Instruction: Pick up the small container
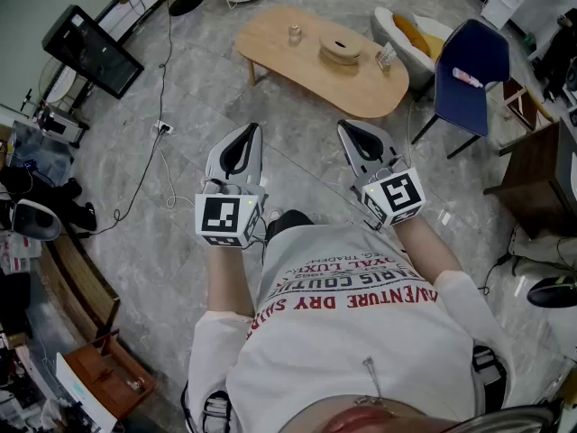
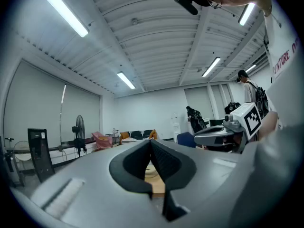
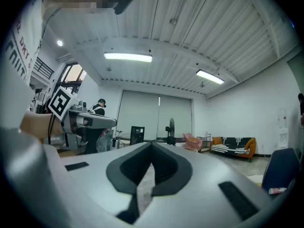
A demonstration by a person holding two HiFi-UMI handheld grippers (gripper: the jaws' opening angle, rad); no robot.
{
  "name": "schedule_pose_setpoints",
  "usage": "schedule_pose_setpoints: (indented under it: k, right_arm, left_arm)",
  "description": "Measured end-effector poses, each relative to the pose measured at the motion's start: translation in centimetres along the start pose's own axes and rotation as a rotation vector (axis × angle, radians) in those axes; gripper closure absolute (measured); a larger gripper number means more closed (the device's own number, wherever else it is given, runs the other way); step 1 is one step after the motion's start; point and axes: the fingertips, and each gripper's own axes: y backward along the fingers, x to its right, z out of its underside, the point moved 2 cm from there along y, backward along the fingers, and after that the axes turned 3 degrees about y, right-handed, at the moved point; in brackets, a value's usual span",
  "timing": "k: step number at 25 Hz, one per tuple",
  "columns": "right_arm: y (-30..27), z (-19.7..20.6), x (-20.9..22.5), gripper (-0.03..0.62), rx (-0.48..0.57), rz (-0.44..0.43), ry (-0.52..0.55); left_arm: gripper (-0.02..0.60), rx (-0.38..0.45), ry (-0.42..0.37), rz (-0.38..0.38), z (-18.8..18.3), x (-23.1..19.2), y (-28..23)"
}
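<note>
A low wooden table (image 1: 270,39) stands on the floor well ahead of me. On it are a small glass jar (image 1: 294,33), a round wooden dish (image 1: 340,50) and a small clear container (image 1: 386,57). I hold both grippers at chest height, pointing toward the table and far short of it. The left gripper (image 1: 247,132) is shut with nothing in it; in the left gripper view its jaws (image 2: 151,141) meet at the tips. The right gripper (image 1: 347,126) is also shut and empty, with its jaws (image 3: 152,146) together at the tips.
A blue chair (image 1: 469,61) stands right of the table, with a white and yellow seat (image 1: 410,34) behind it. A black monitor (image 1: 90,48) stands at the left, and a cable (image 1: 167,152) runs across the grey floor. Dark furniture (image 1: 541,170) lines the right side.
</note>
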Motion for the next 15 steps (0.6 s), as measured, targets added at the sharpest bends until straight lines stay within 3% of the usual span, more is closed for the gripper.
schedule_pose_setpoints:
  k: [9,15]
  right_arm:
    - [0.0,0.0,-0.2,0.599,-0.001,-0.003,-0.005]
    - [-0.3,0.5,-0.3,0.599,-0.007,-0.021,-0.038]
  left_arm:
    - [0.571,0.037,0.061,-0.011,-0.3,-0.9,0.4]
    - [0.571,0.006,0.041,-0.005,0.6,-0.6,0.2]
